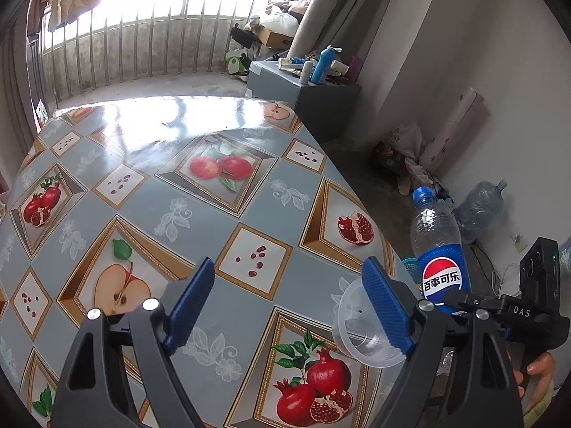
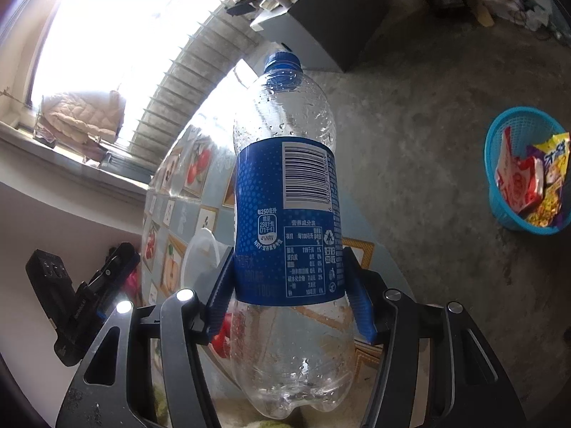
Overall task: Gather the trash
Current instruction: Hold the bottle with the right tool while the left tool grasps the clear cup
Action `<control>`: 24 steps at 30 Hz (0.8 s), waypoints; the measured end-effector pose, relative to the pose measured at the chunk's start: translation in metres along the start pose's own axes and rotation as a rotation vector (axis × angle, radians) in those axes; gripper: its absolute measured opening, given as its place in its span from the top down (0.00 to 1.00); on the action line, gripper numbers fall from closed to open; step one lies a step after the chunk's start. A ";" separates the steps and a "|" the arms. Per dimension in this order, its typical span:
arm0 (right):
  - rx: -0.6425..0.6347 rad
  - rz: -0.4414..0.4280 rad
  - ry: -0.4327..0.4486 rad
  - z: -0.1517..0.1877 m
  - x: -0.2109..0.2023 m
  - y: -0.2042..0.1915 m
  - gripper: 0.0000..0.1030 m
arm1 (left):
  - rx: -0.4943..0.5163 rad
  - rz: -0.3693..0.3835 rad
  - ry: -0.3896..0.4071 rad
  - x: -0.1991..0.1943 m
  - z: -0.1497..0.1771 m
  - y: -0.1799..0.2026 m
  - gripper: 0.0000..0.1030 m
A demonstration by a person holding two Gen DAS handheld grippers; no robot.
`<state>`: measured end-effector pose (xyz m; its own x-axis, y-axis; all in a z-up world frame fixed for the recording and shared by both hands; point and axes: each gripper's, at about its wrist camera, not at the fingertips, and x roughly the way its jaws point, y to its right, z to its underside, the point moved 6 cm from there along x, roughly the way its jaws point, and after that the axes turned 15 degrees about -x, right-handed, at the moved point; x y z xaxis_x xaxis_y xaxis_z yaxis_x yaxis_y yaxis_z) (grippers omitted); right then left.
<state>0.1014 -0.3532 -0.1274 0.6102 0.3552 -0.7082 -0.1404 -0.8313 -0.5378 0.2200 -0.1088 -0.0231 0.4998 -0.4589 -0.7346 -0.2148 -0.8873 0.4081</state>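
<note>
At the centre of the right wrist view stands the Pepsi bottle [image 2: 285, 192], upright and off the worktop [image 1: 150, 192], clamped between the two blue fingers [image 2: 358, 306] of the right gripper [image 2: 287, 299]. They press on the lower edge of the label, one on each side, closed to the bottle's width. It looks empty apart from droplets inside, so I judge it light, thin-walled and easy to dent; the label band is likely the stiffest and least slippery place to hold, and the cap [image 2: 282, 61] is on, which should help it keep its shape. To the right of that view, on the concrete floor, sits a turquoise basket [image 2: 499, 199] already holding snack wrappers [image 2: 535, 178], well apart from the bottle; that seems the place for it. Lower right in the left wrist view, a clear plastic cup [image 1: 357, 324] lies on its side at the worktop's edge. The left gripper [image 1: 289, 306] is spread wide with nothing between its fingers; the cup rests against the outer part of its right-hand finger [image 1: 385, 306], not squarely in the gap, though how much of it the finger hides I cannot tell. Such a cup should be feather-light, smooth and quick to crush or skid away, so a gentle hold across its rim or wall looks wisest.
</note>
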 end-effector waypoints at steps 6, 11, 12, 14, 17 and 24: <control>-0.053 -0.014 -0.083 -0.001 0.016 -0.017 0.47 | 0.057 -0.028 -0.043 0.005 0.012 0.001 0.23; -0.123 -0.062 -0.165 0.011 0.034 -0.045 0.47 | 0.040 -0.013 -0.087 0.004 0.027 -0.008 0.30; -0.138 -0.074 -0.180 0.014 0.038 -0.052 0.47 | 0.034 -0.009 -0.099 0.003 0.030 -0.012 0.31; -0.165 -0.094 -0.205 0.018 0.044 -0.063 0.47 | 0.018 -0.006 -0.117 0.002 0.035 -0.018 0.36; -0.209 -0.102 -0.225 0.020 0.048 -0.077 0.47 | -0.016 0.006 -0.139 0.001 0.042 -0.028 0.40; -0.252 0.028 -0.200 0.013 0.031 -0.065 0.46 | -0.058 0.024 -0.189 0.009 0.052 -0.037 0.51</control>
<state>0.1188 -0.2828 -0.1204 0.4397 0.3873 -0.8103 0.0585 -0.9127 -0.4045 0.1888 -0.0826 -0.0726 0.3278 -0.4855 -0.8105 -0.1731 -0.8742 0.4536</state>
